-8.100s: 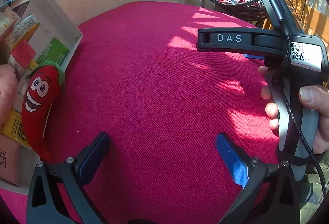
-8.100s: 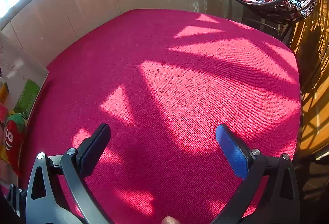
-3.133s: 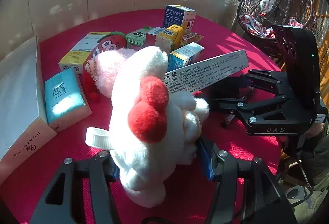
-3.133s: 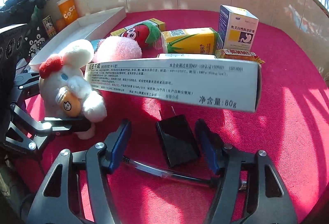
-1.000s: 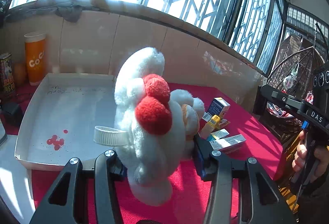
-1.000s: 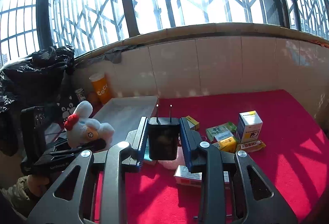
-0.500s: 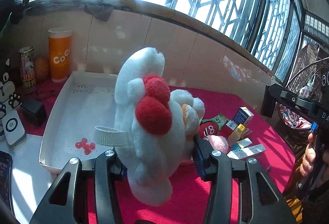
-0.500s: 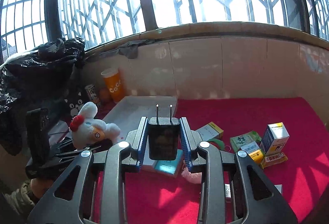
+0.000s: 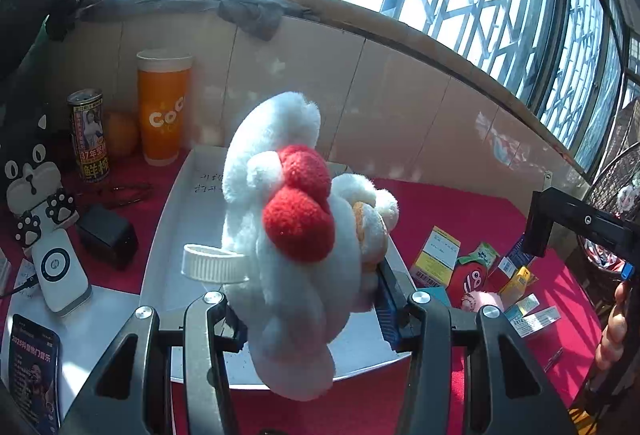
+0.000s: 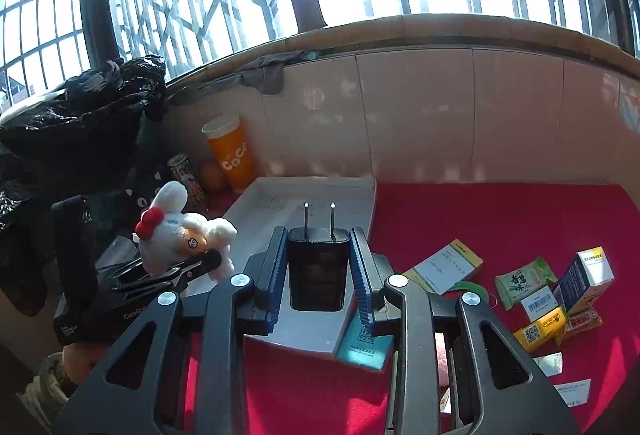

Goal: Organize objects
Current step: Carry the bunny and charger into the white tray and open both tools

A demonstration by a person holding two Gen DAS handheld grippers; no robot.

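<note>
My left gripper (image 9: 310,309) is shut on a white plush rabbit (image 9: 296,255) with a red bow and holds it above the near end of a white tray (image 9: 172,219). The rabbit also shows in the right wrist view (image 10: 180,235), at the tray's left side. My right gripper (image 10: 319,275) is shut on a black plug charger (image 10: 318,267), prongs up, above the near part of the white tray (image 10: 320,191).
Small medicine boxes (image 10: 448,267), a green packet (image 10: 524,281) and a red strawberry plush (image 9: 472,277) lie on the red cloth right of the tray. An orange cup (image 9: 162,111), a can (image 9: 90,135), a black adapter (image 9: 108,235) and a white device (image 9: 60,271) stand left.
Both grippers have moved left, toward the tray, carrying their objects. The tray now lies closer under both. The scattered boxes have shifted to the right.
</note>
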